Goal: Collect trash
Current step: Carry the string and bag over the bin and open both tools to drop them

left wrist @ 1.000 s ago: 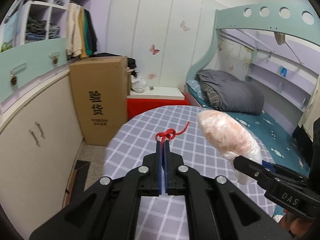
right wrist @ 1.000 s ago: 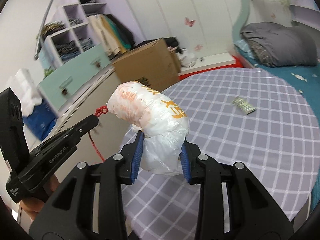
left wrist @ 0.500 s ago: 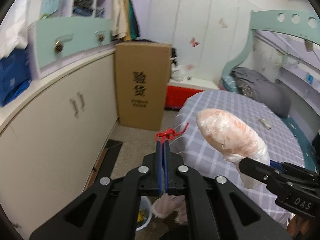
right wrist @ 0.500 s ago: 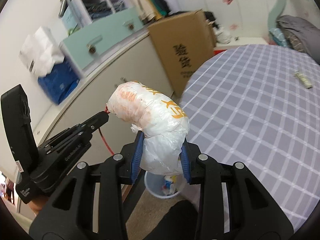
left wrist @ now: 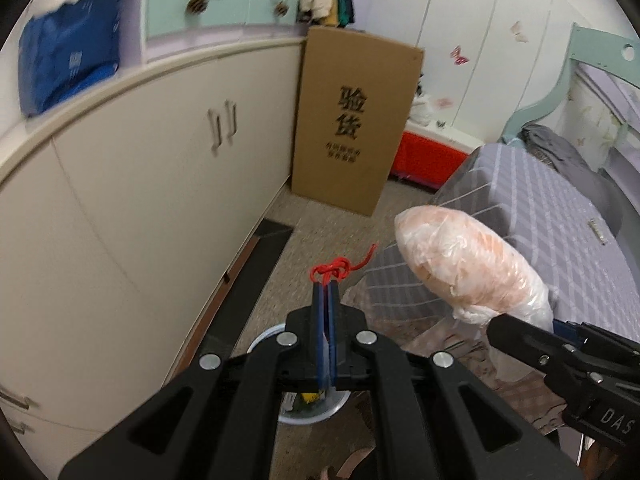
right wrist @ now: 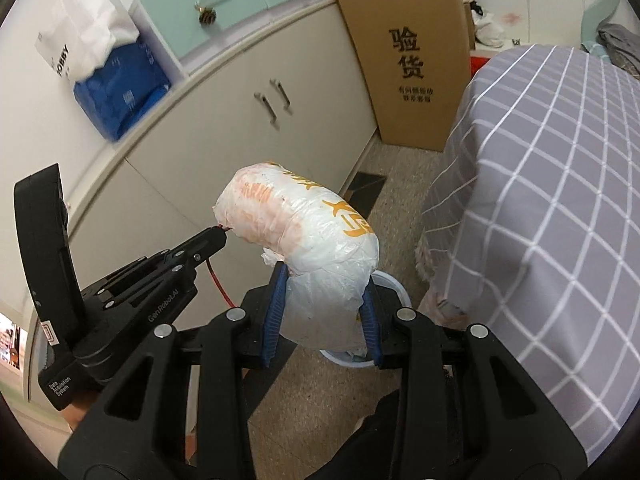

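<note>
Cream cabinets (right wrist: 224,128) fill the left of both views, a tall cardboard box (left wrist: 356,120) stands against them at upper centre, and the bench (right wrist: 560,200) under its grey checked cloth takes the right side. In the right wrist view, the right tool (right wrist: 322,316) is clenched on the lower end of a stuffed white and orange plastic bag (right wrist: 304,220), held at frame centre over a small white bin (right wrist: 390,284) on the floor. The left tool (left wrist: 327,292) is pinched tight on a knotted red string (left wrist: 334,269) at centre of the left wrist view.
</note>
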Action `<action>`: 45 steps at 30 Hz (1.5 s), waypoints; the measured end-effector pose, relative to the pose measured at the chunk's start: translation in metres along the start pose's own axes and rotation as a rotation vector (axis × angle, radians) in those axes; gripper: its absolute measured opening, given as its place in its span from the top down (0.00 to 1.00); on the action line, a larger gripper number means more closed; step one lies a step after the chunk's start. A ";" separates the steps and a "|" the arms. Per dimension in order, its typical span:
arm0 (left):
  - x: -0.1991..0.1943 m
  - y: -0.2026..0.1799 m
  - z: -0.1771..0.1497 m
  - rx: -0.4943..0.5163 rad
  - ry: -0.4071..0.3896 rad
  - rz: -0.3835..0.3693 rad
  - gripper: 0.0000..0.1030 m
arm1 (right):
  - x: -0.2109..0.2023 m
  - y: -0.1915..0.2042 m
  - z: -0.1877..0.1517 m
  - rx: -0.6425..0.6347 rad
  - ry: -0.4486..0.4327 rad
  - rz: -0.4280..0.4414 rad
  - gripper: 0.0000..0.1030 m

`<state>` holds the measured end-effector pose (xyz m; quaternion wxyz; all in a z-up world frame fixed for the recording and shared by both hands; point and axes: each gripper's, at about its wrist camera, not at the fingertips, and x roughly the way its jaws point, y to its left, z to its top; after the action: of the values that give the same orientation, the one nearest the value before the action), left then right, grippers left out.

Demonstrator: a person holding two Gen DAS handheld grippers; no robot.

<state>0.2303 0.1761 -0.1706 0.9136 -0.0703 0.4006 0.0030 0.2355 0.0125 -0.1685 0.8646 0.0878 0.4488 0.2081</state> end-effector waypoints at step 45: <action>0.068 0.039 -0.013 -0.135 0.165 0.094 0.46 | 0.057 -0.004 0.009 0.000 0.066 -0.044 0.67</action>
<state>0.2640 0.2094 -0.2340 0.8695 -0.1126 0.4763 0.0671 0.2730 0.0339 -0.2072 0.8537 0.0709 0.4790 0.1918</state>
